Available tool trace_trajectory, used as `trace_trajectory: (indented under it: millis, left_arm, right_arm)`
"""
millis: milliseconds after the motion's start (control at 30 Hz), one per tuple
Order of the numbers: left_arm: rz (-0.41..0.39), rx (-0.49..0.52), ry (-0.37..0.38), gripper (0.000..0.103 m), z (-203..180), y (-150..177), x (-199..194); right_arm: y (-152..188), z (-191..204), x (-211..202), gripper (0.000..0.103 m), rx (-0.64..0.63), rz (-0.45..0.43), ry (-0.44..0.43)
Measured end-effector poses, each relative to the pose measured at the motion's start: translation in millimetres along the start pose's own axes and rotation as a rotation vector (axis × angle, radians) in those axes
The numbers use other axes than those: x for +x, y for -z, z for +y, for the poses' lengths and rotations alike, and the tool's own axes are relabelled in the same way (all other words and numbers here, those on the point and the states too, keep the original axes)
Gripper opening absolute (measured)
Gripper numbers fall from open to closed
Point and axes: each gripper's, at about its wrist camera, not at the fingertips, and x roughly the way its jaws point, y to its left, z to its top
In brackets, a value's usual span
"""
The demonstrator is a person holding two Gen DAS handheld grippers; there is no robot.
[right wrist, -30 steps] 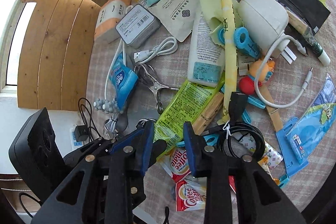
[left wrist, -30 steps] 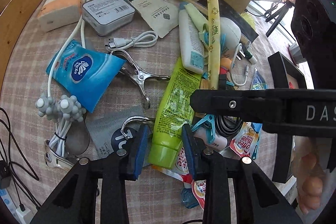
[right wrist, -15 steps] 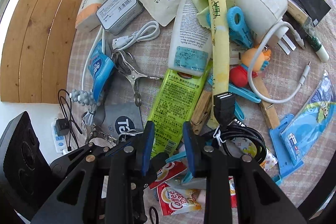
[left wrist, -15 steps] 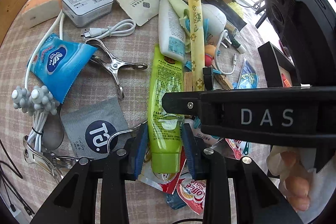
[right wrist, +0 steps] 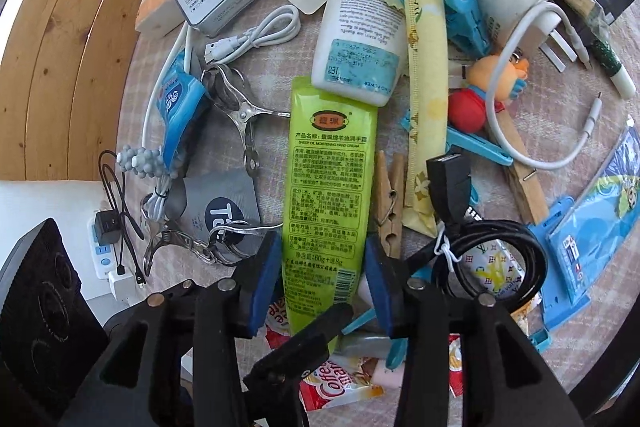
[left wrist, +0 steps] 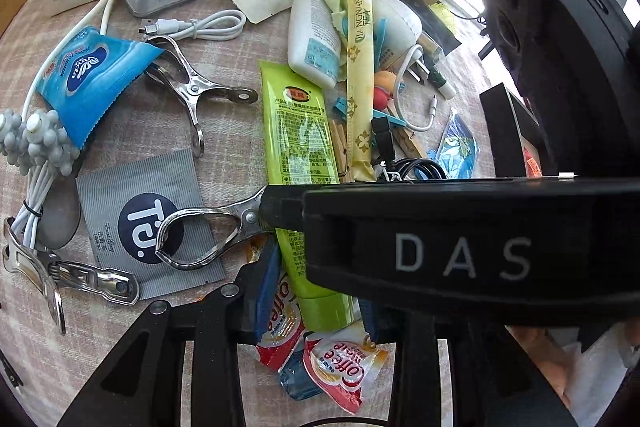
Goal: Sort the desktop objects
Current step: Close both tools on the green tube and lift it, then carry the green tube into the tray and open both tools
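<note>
Right gripper: jaws part-open and just been widening, straddling the cap end of the green hand-cream tube. Pads sit either side of the tube; a sliver of gap shows on each side, so not yet clamped.

Left gripper: jaws narrow-to-middling, opened slightly in the last moment, also astride the same tube's cap end. Its right pad is hidden behind the right gripper's body, so I cannot tell whether it presses the tube.

Tube lies on the checked cloth, crimped end pointing to 12 o'clock, where it tucks under the white bottle.

Neighbours: steel clip touching at 9 o'clock; wooden clothespin just beside at 3 o'clock; Coffee-mate sachets underneath at 6 o'clock; yellow tea stick at 1 o'clock.

Risks (judgement):
- Both grippers crowd one tube: fingers may collide.
- Closing may snag the steel clip or clothespin.
- Lifting may drag the sachets or tip the bottle.
</note>
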Motion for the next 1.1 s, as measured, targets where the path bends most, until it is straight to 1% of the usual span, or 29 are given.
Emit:
trace_trajectory:
  millis: [100, 267, 400, 533, 633, 733, 867, 1100]
  left_arm:
    - [-0.005, -0.006, 0.013, 0.033, -1.4, 5.5, -1.3]
    - [-0.023, 0.0, 0.015, 0.033, -16.7, 11.4, -9.1]
    - [-0.051, 0.031, 0.004, 0.033, -32.4, 12.4, -23.5]
    - [-0.082, 0.061, -0.005, 0.033, -53.4, 13.2, -37.0]
    - [-0.094, 0.087, -0.007, 0.033, -71.6, 12.4, -42.3]
    - [-0.094, 0.117, 0.004, 0.033, -91.0, 12.8, -42.7]
    - [-0.079, 0.166, 0.016, 0.033, -124.6, 14.1, -34.0]
    - [-0.023, 0.266, 0.057, 0.033, -195.2, 24.0, -5.2]
  right_arm:
    - [6.3, -4.0, -3.8, 0.041, 0.004, -0.008, -0.015]
    - [21.3, -6.4, -21.6, 0.04, -0.01, -0.038, -0.035]
    - [29.6, -5.9, -45.2, 0.04, -0.024, -0.071, -0.058]
    - [35.8, -8.3, -75.9, 0.04, -0.063, -0.124, -0.044]
    - [44.0, -17.1, -91.8, 0.04, -0.058, -0.153, -0.046]
    - [53.5, -33.0, -107.3, 0.04, -0.04, -0.18, -0.049]
    - [68.3, -63.2, -129.4, 0.04, -0.009, -0.212, -0.032]
    - [102.7, -141.1, -171.4, 0.04, 0.09, -0.262, 0.006]
